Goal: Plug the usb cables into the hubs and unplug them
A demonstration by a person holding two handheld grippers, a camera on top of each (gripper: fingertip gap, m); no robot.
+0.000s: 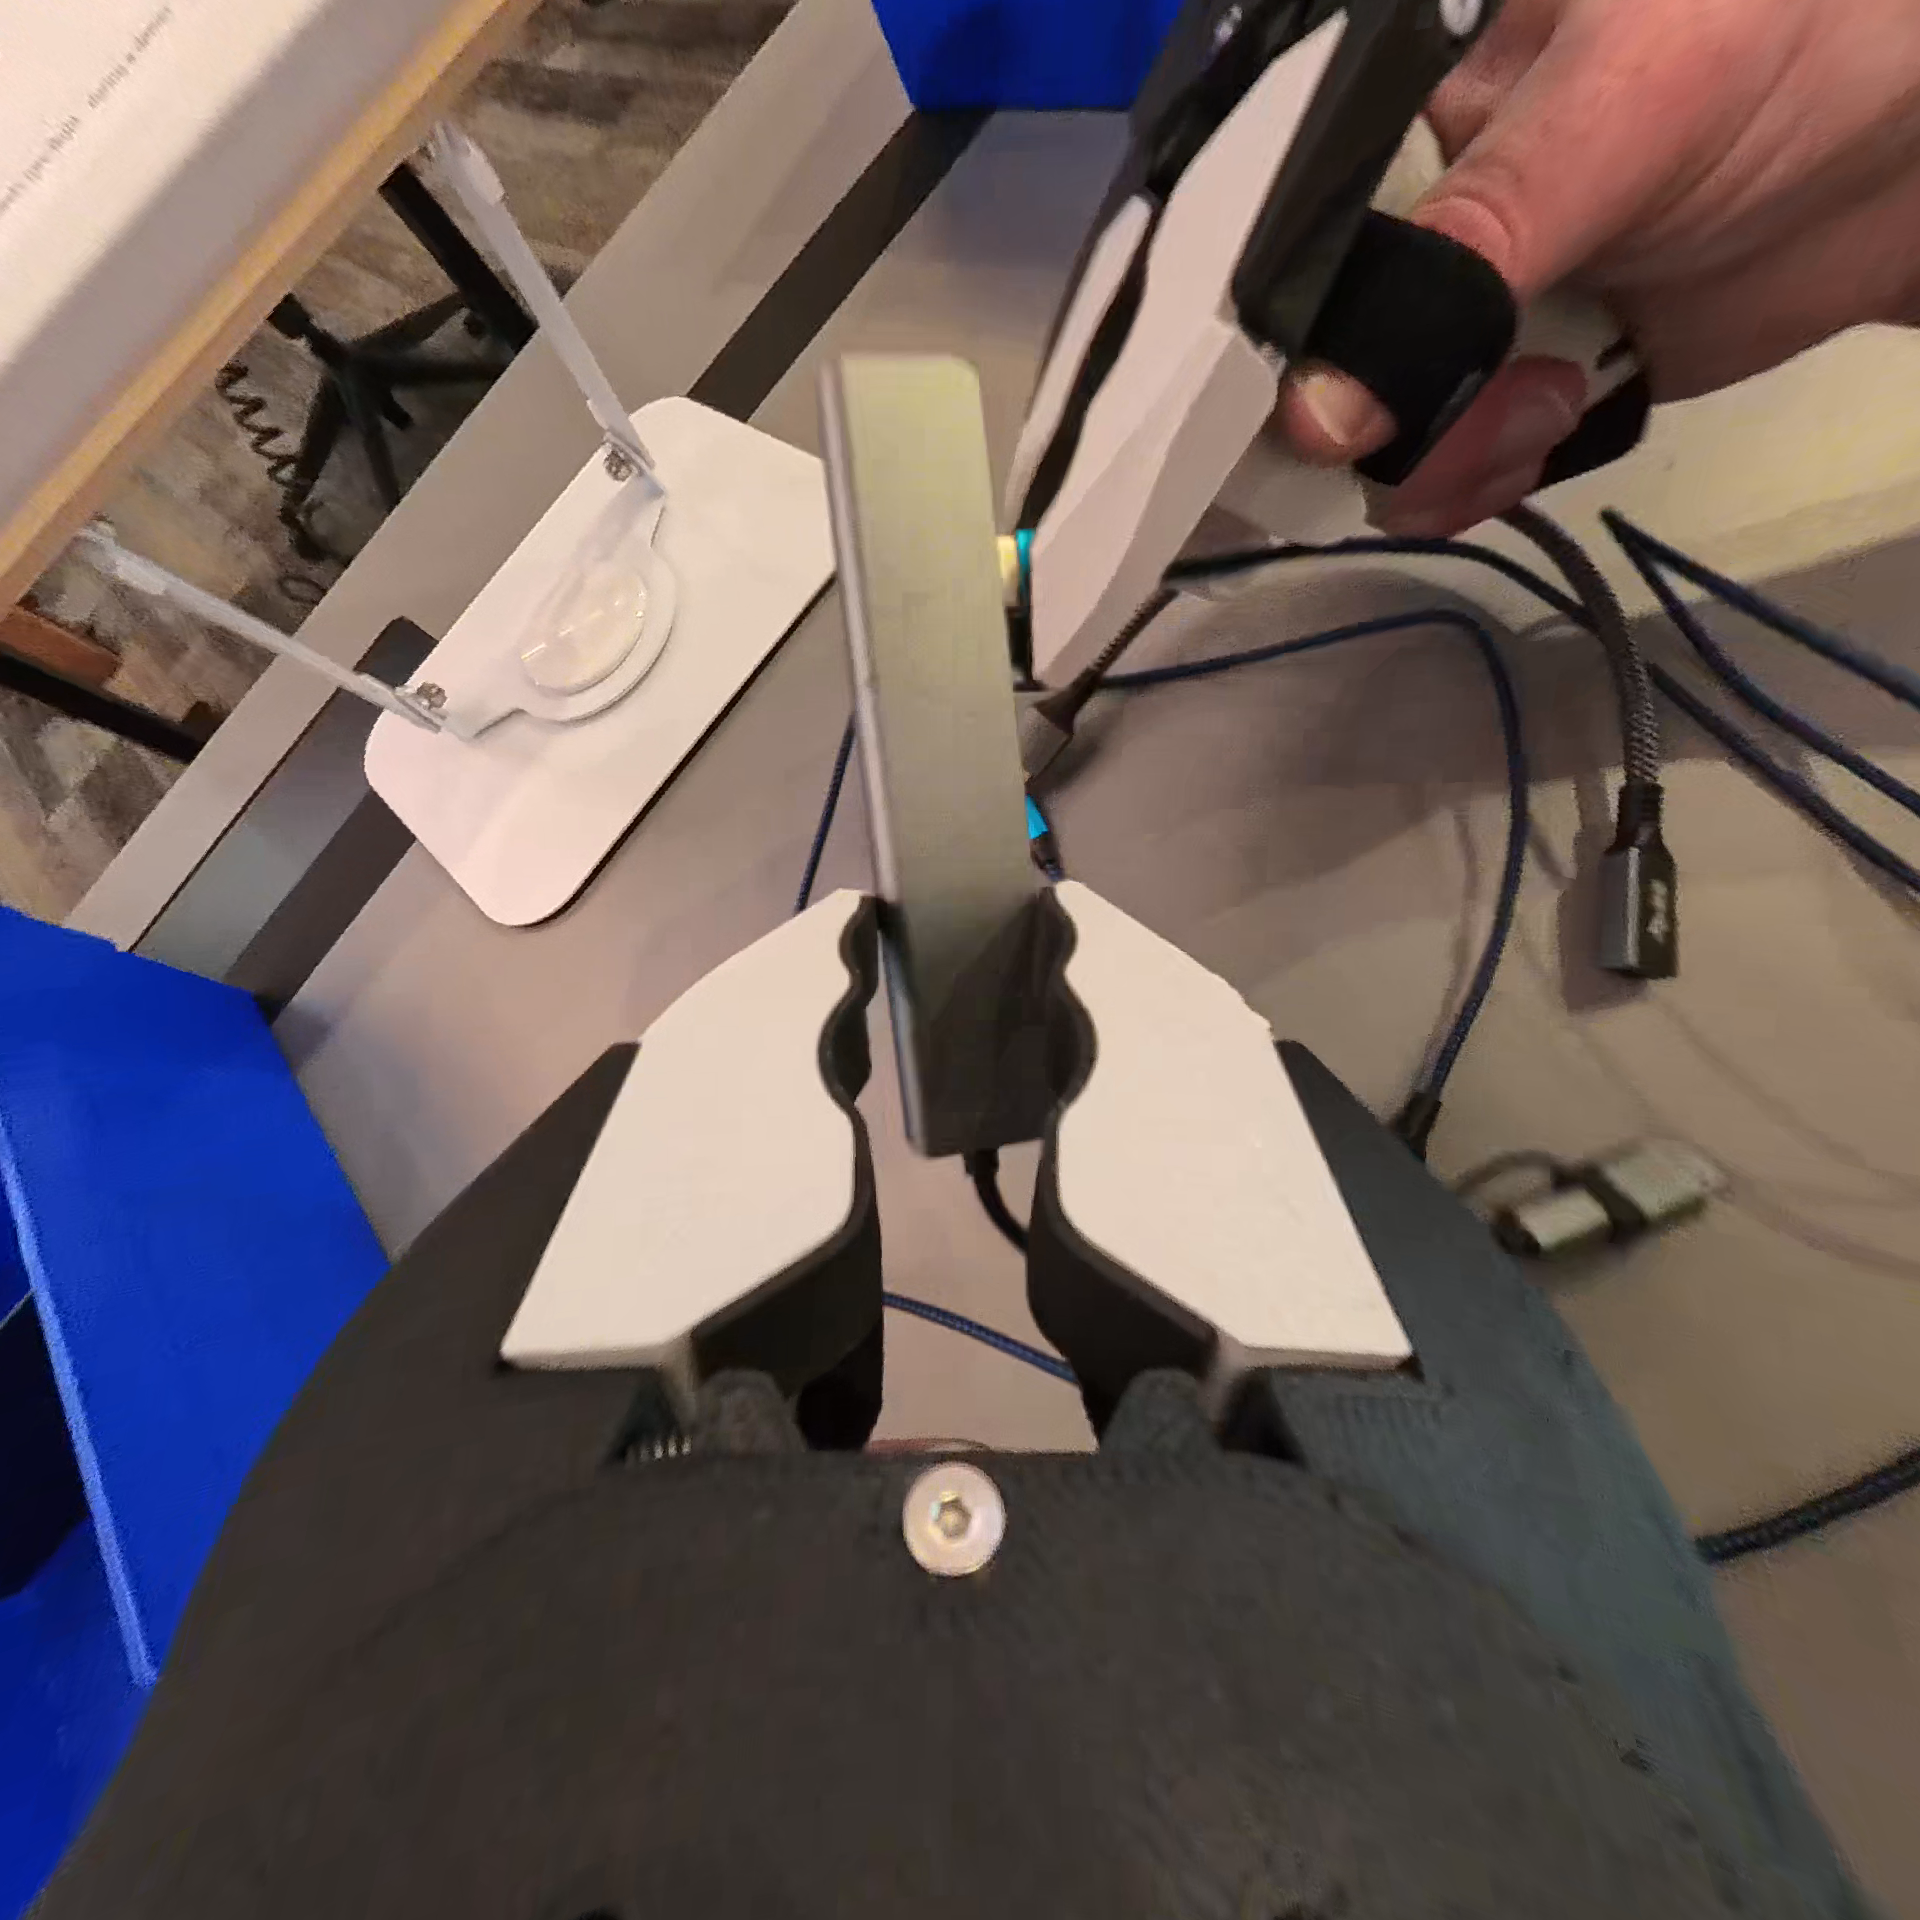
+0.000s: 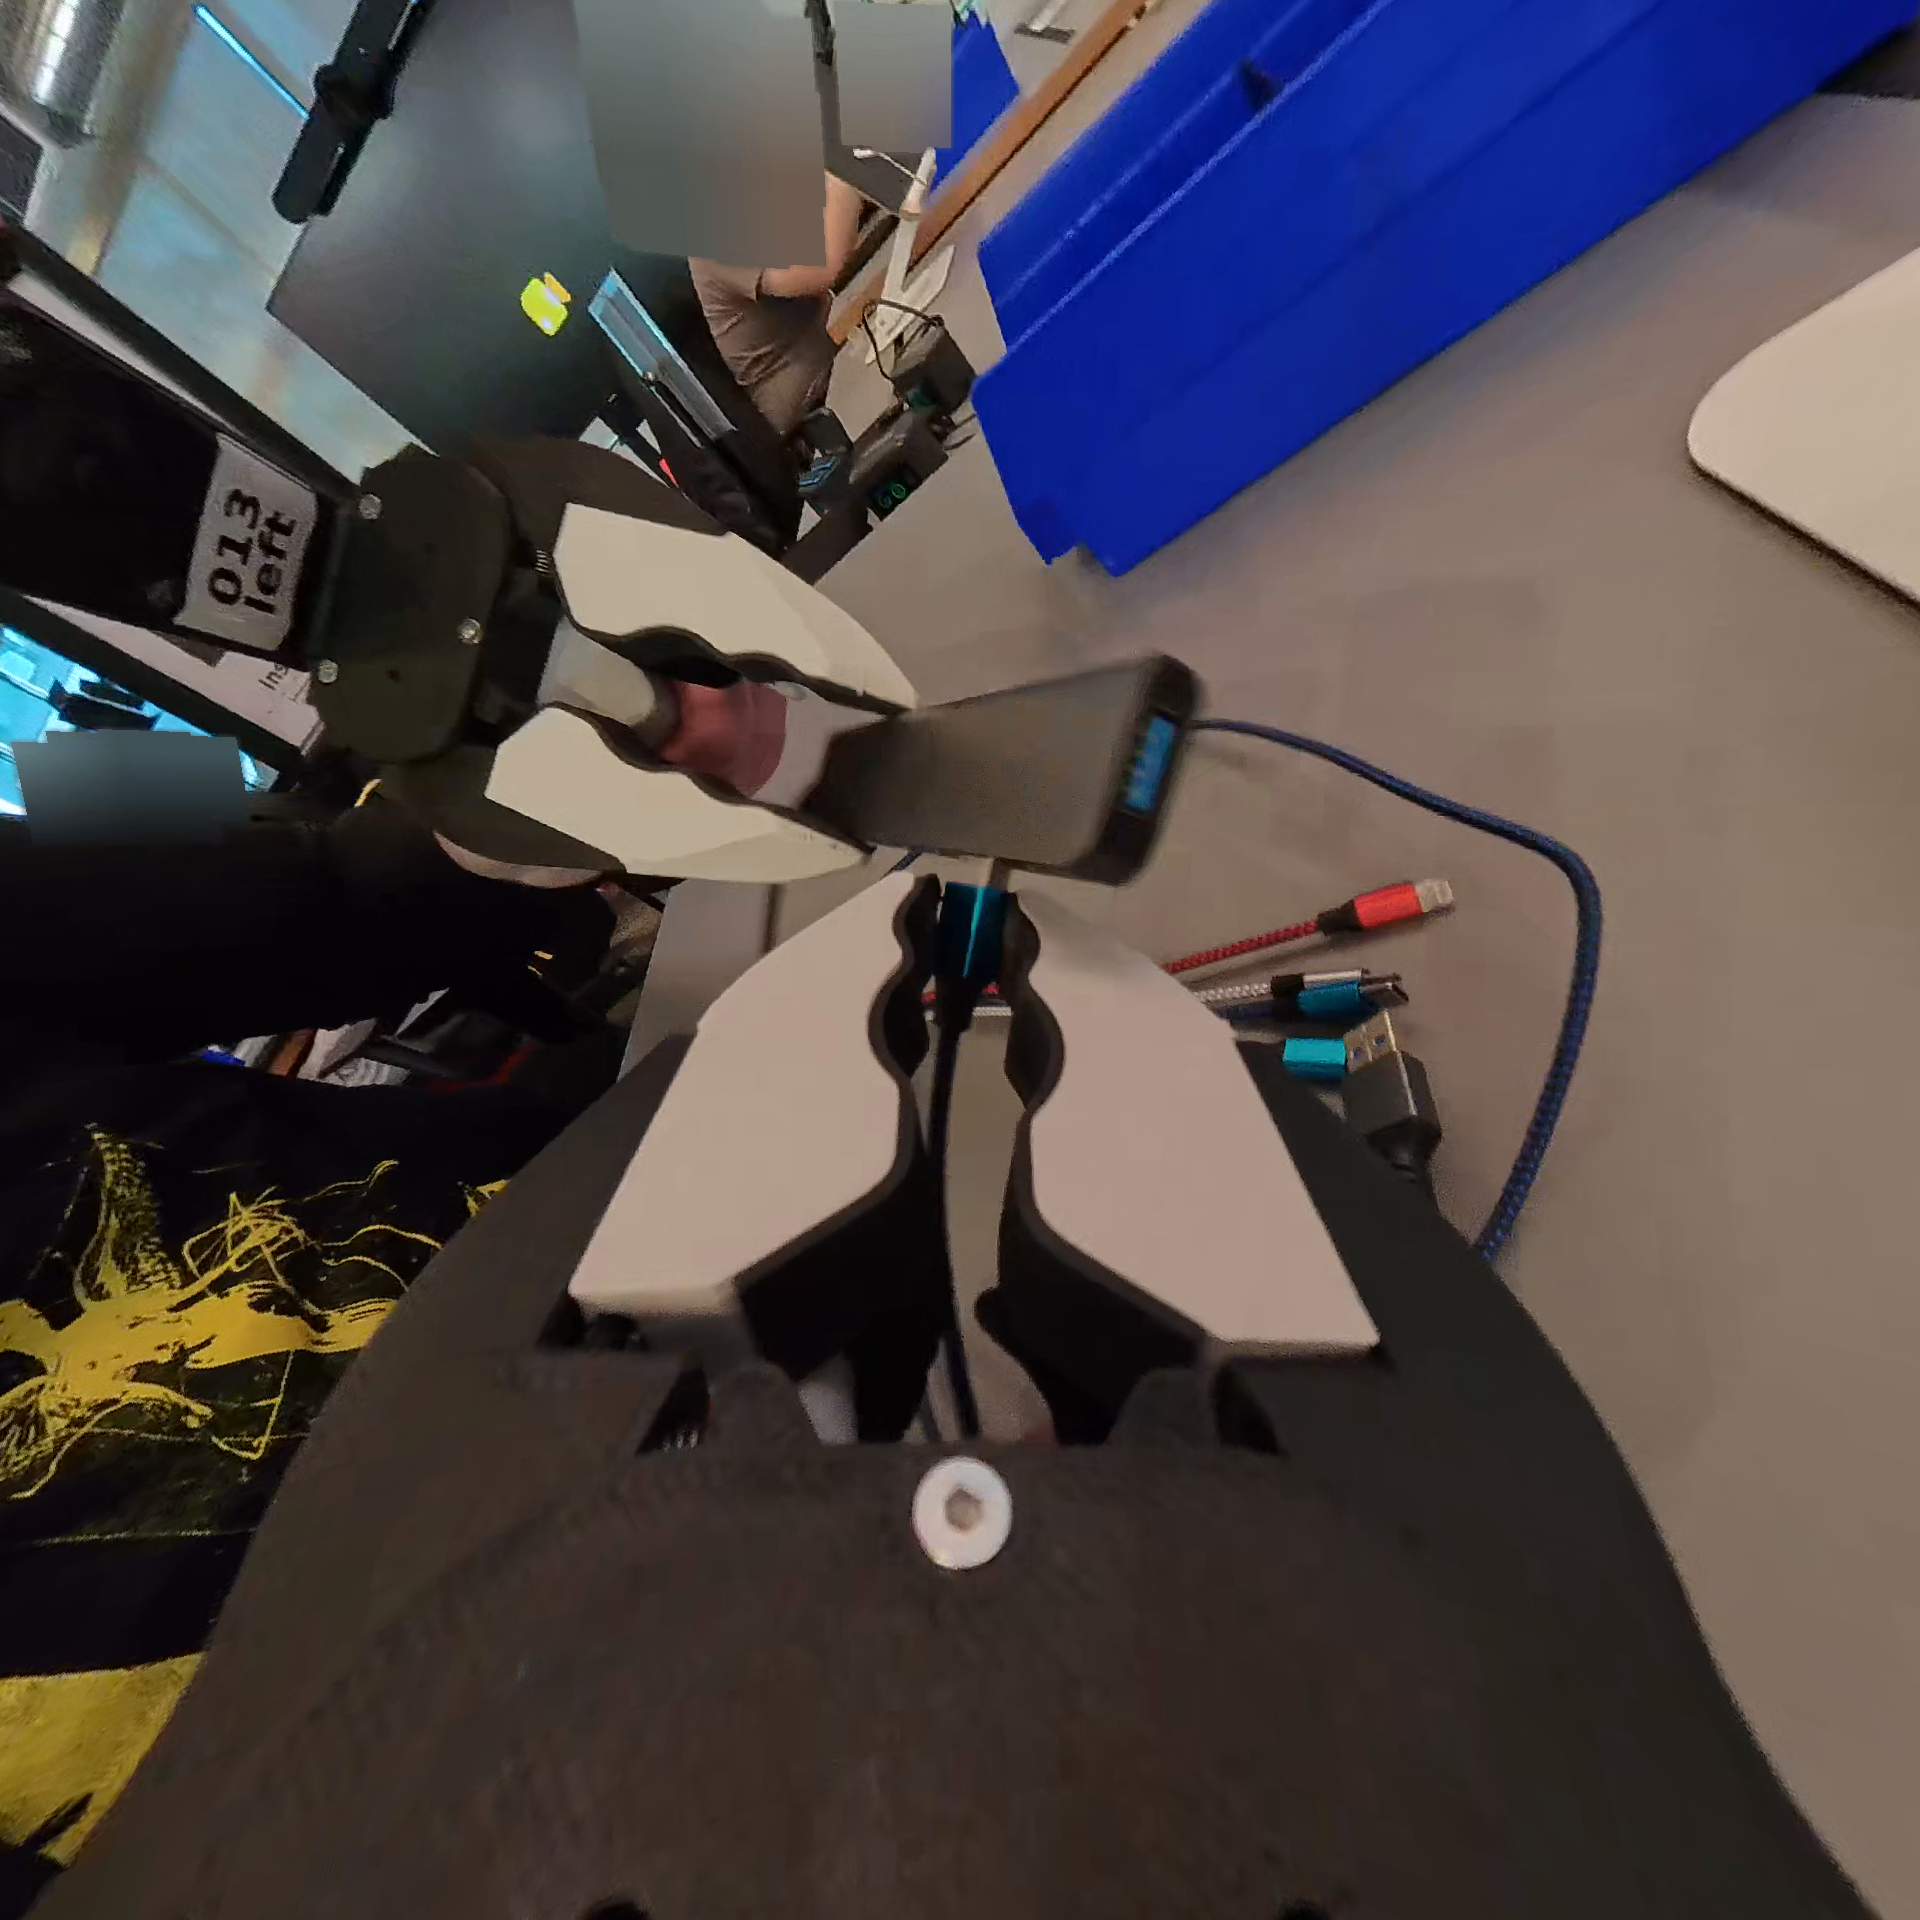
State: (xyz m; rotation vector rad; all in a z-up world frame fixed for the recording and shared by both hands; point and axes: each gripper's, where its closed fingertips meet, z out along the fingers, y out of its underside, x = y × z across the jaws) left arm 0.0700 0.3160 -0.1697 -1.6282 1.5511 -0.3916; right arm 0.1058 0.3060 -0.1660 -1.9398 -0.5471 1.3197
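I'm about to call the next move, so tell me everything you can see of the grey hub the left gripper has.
The hub is a slim, dark grey, metal-looking bar, lifted off the table. The left gripper clamps one end, where a thin black lead exits. The far end shows a blue port. A blue braided cable runs out near that end. The right gripper pinches a teal plug meeting the hub's long side.

Grey table [image 1: 1299, 831], blue bins [image 2: 1351, 260], dark monitor [image 2: 436, 208].

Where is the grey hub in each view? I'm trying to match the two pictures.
Left wrist view: grey hub stands centre, rising from between the left tongs.
Right wrist view: it lies across the upper middle, held by the left tongs, above the right tongs.
Shared landmark: the blue bin.
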